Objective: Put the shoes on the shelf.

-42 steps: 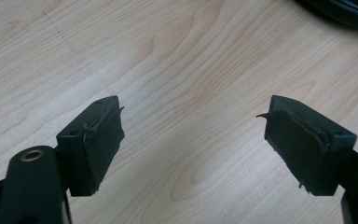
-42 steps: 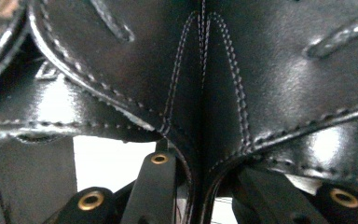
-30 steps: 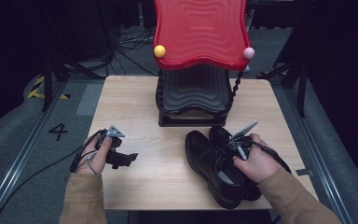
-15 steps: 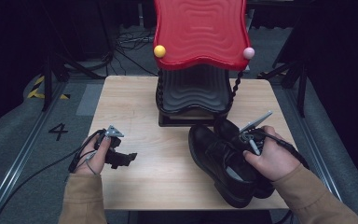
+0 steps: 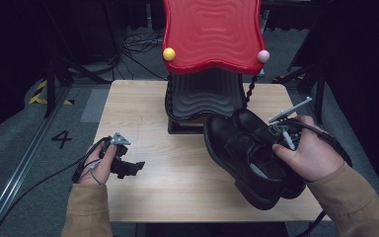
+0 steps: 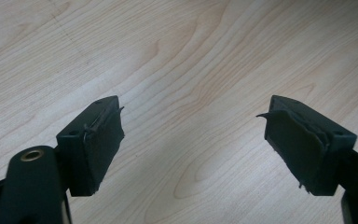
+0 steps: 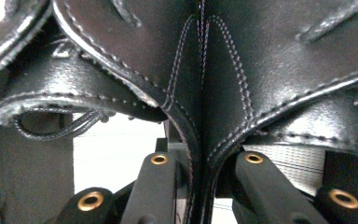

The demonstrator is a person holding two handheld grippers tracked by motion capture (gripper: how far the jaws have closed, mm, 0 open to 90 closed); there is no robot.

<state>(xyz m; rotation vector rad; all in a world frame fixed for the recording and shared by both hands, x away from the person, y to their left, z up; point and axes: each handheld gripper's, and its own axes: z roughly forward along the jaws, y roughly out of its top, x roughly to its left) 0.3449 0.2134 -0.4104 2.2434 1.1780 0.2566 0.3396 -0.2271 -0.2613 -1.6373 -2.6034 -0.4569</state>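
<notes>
Right gripper [image 5: 276, 136] clamps heels of black shoes [image 5: 246, 148], pair lifted off table [image 5: 143, 103]; left gripper [image 6: 193, 140] spread wide, empty.

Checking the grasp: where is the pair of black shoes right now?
In the high view, the black shoes hang at the table's right, pinched by the right gripper, before the red rack.

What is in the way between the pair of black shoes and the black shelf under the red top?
Nothing visible. The right gripper holds the black shoes by their heels, toes pointing at the black shelf, with bare table beside them.
</notes>
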